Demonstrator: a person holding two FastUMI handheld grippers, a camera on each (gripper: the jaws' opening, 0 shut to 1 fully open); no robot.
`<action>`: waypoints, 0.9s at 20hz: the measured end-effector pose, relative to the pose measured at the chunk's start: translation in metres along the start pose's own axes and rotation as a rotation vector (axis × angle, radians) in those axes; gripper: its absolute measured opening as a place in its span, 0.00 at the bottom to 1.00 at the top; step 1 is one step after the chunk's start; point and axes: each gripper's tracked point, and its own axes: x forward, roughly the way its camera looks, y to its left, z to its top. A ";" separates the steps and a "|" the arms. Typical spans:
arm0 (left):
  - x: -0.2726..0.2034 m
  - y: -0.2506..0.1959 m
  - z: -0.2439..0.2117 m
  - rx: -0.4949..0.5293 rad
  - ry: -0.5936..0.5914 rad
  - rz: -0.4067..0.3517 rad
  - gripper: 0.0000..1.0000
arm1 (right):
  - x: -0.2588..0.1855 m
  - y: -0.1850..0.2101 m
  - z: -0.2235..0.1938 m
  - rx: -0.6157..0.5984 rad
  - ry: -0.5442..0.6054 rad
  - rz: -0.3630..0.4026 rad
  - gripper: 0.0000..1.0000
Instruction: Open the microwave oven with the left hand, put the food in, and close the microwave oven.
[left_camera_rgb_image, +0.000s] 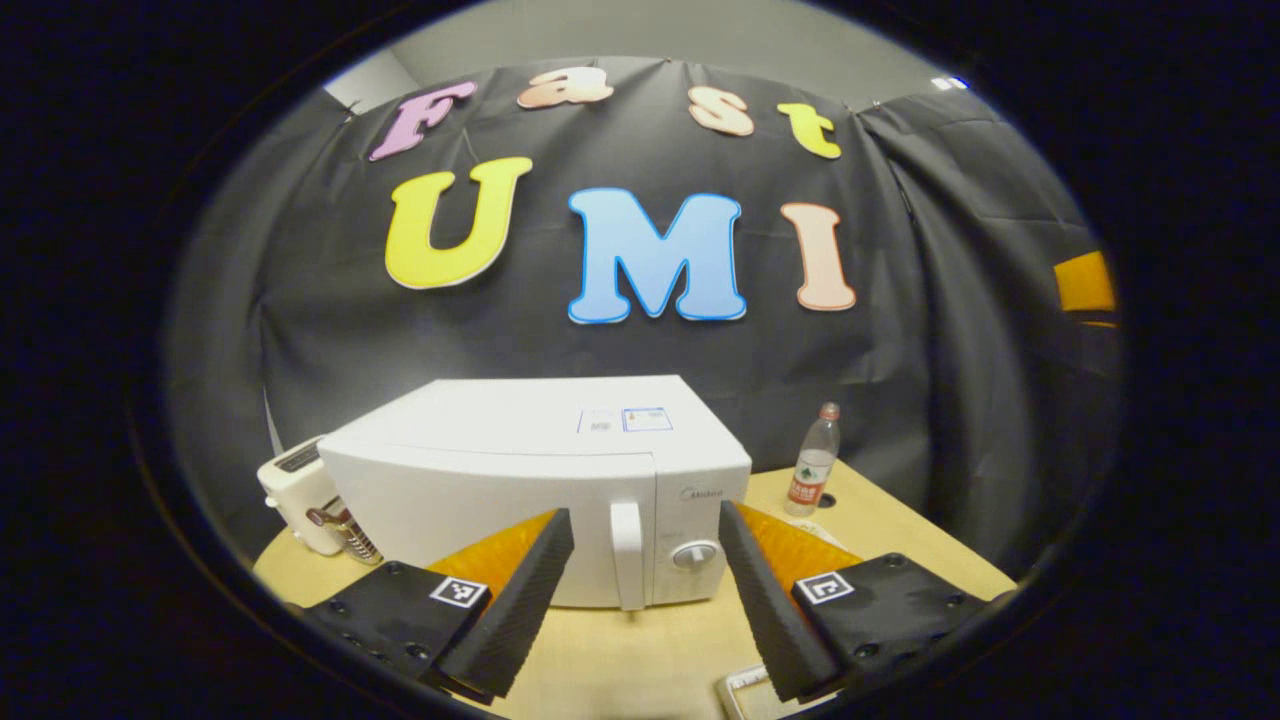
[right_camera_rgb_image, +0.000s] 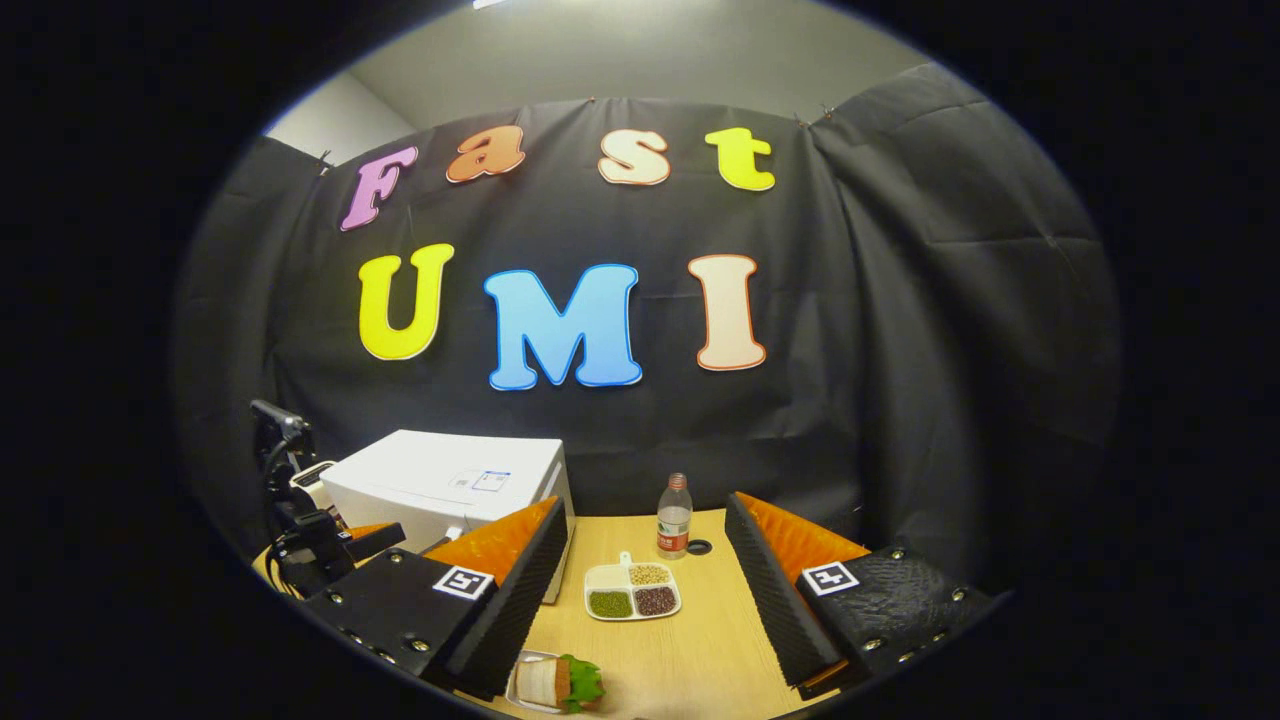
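Left gripper view: a toaster (left_camera_rgb_image: 297, 490) stands at the table's left rear edge, just beside the microwave oven (left_camera_rgb_image: 540, 480). The oven is a white box with its door shut, a vertical handle (left_camera_rgb_image: 627, 552) at the door's right edge and a round knob (left_camera_rgb_image: 695, 553) beside the handle. The left gripper (left_camera_rgb_image: 648, 600) hovers in front of the door with its fingers spread wide and nothing between them; the handle lies in the gap. A water bottle (left_camera_rgb_image: 813, 462) stands upright to the oven's right, apart from it, with bare wooden table (left_camera_rgb_image: 900, 520) around it.

Right gripper view: the oven (right_camera_rgb_image: 450, 485) sits at rear left. The food (right_camera_rgb_image: 555, 682), on a small tray, lies at the near table edge. A divided dish (right_camera_rgb_image: 632, 590) rests mid-table, the bottle (right_camera_rgb_image: 675, 518) behind it. The right gripper (right_camera_rgb_image: 645, 620) is spread wide, empty, over open tabletop (right_camera_rgb_image: 700, 640).
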 end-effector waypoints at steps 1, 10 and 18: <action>0.009 0.003 -0.011 0.007 0.014 0.012 0.97 | 0.003 -0.005 -0.004 -0.008 0.013 -0.006 0.96; 0.078 0.013 -0.063 0.015 0.084 0.092 0.80 | 0.012 -0.036 -0.040 0.014 0.126 -0.004 0.96; 0.081 0.014 -0.072 0.015 0.172 0.054 0.16 | 0.017 -0.027 -0.045 0.006 0.117 0.071 0.96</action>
